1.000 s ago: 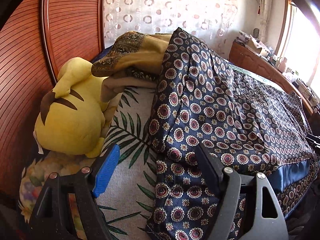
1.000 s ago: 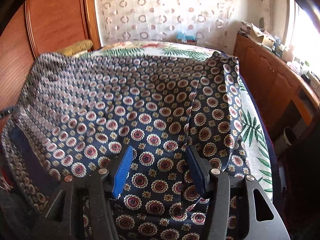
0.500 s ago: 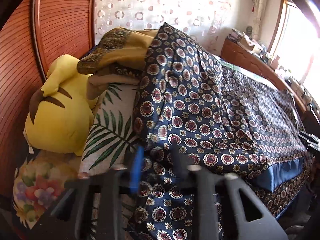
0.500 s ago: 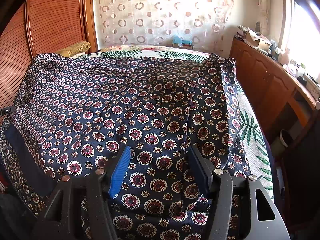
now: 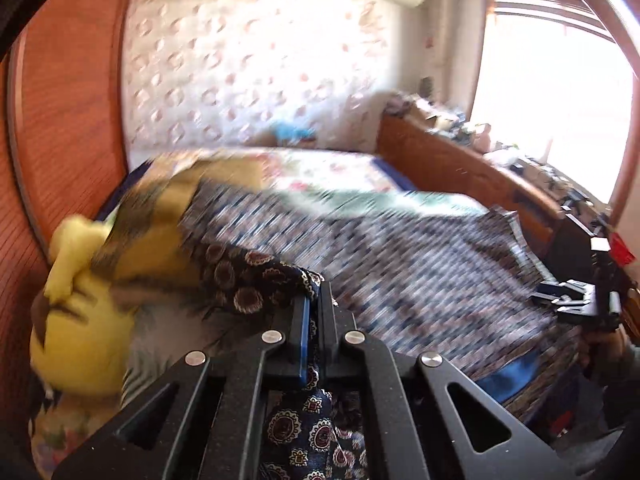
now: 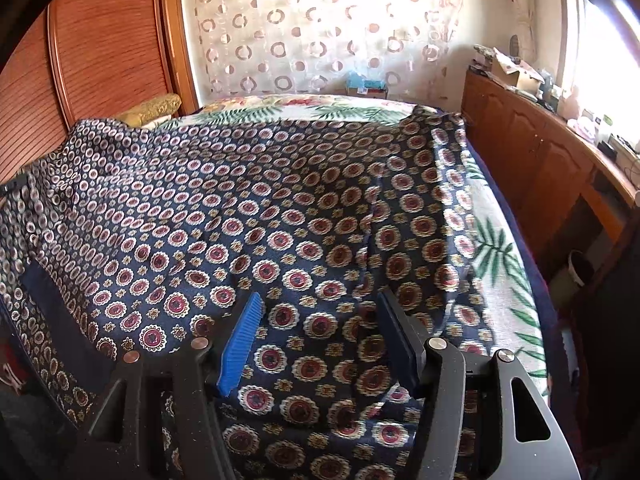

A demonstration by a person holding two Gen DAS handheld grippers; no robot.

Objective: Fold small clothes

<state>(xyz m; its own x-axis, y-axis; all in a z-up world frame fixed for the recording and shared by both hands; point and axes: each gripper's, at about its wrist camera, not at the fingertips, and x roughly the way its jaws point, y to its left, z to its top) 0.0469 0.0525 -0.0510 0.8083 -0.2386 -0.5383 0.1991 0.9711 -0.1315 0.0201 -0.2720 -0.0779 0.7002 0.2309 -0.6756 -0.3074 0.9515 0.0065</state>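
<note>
A navy garment point(image 6: 280, 200) printed with red and gold medallions lies spread over the bed. Its near corner point(image 5: 248, 276) is lifted off the bed, with my left gripper point(image 5: 318, 300) shut on it; cloth passes between the pads and hangs below them. The rest of the garment point(image 5: 420, 272) is motion-blurred in the left wrist view. My right gripper point(image 6: 320, 300) stands open low over the garment's near edge. Cloth lies between its fingers, but the blue pad point(image 6: 240, 340) and the black one do not press on it.
A yellow plush toy point(image 5: 80, 320) and a gold cushion point(image 5: 160, 216) sit at the garment's left, against a red-brown wooden panel point(image 6: 100, 40). The leaf-print bedsheet point(image 6: 500, 248) shows at the right. A cluttered wooden cabinet point(image 6: 540, 152) runs along the bed's right side.
My left gripper closed on the garment's corner, then rose and swung with it, so the left wrist view now blurs. The right gripper stayed where it was, still open.
</note>
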